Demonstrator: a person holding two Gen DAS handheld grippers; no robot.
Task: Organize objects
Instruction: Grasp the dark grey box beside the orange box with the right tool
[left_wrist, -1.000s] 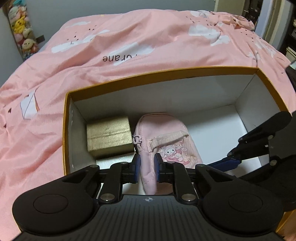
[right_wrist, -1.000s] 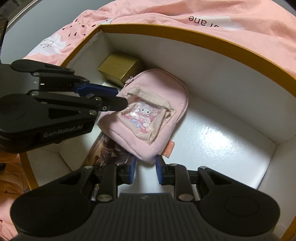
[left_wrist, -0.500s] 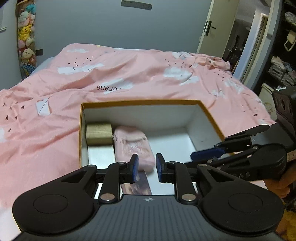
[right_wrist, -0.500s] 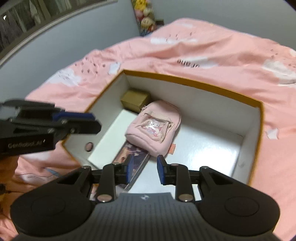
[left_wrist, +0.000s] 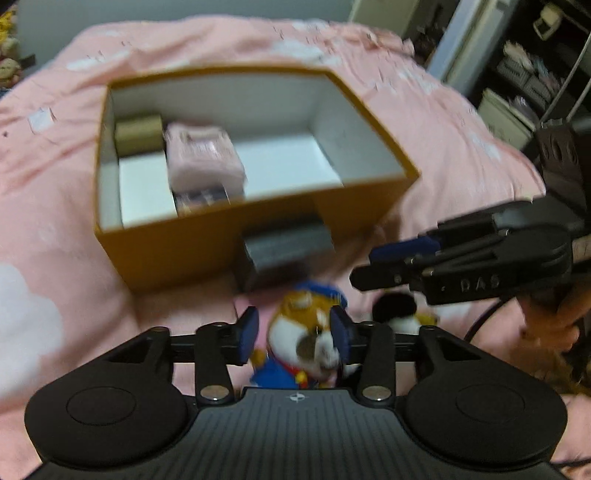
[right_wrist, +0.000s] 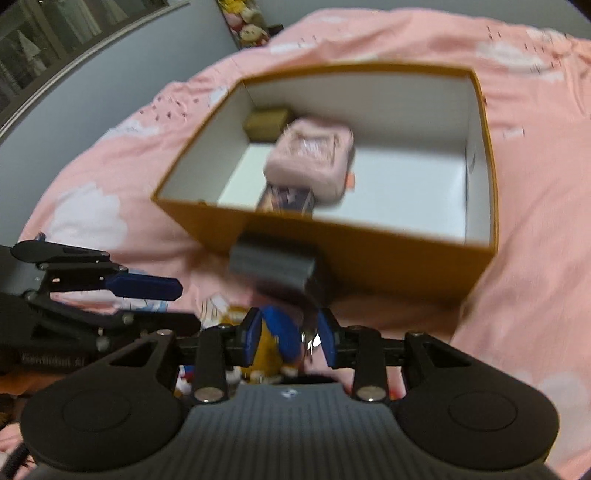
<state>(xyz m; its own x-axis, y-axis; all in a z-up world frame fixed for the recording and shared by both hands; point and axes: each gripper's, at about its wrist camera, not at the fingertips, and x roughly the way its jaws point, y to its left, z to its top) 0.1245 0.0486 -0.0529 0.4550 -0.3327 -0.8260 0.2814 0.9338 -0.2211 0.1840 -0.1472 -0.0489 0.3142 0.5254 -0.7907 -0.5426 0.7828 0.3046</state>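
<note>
The left gripper has just been opening its jaws; they stand apart with a plush toy seen between them, the pads not pressing on it. In the left wrist view, blurred, a dark grey block lies just beyond the toy, against the near wall of the yellow box on the pink bedspread. Inside the box sit a gold box, a pink bag and a book under it. The right gripper hangs at the right.

In the right wrist view the right gripper's jaws, also just opening, stand partly apart over the toy, gripping nothing. The grey block lies ahead, before the box; the left gripper reaches in from the left.
</note>
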